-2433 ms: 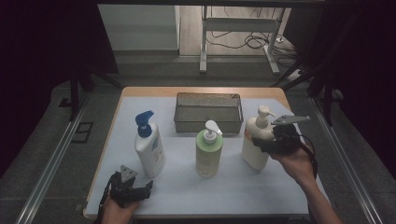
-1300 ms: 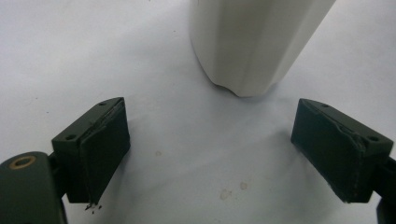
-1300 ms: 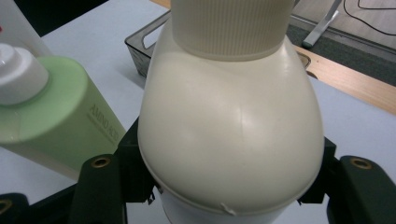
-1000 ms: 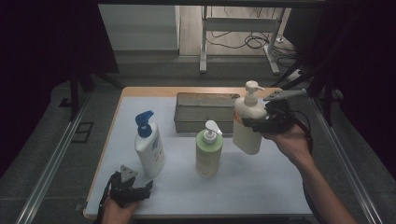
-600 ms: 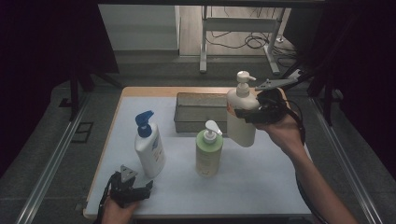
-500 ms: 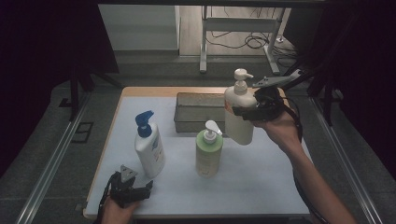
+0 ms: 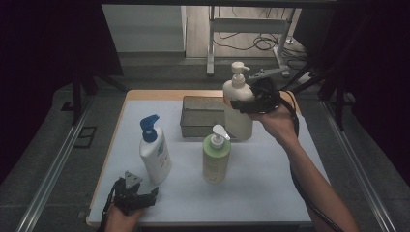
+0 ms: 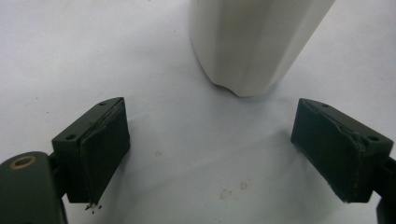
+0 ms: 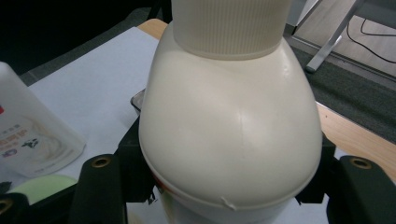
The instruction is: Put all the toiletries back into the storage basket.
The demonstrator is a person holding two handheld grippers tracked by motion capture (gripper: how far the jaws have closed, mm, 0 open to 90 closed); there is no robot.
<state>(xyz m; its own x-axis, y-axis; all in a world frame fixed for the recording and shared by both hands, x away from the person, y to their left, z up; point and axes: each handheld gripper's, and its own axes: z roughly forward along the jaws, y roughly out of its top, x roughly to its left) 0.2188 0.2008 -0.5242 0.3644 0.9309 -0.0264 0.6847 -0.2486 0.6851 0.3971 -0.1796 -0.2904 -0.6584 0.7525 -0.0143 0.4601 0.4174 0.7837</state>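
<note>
High view, right tongs (image 7: 240, 103) gripping cream pump bottle (image 7: 237, 113), beside metal basket (image 7: 203, 115)

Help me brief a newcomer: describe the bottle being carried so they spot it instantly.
Look to the table's far right side, beside the metal basket. The cream bottle is held up in the right gripper, the only pump bottle with a cream pump, not blue or white.

Cream pump bottle (image 7: 238, 108): rounded shoulders, ribbed collar, pump head on top; upright, raised off the surface at far right, beside the wire basket's (image 7: 202, 116) right end.
</note>
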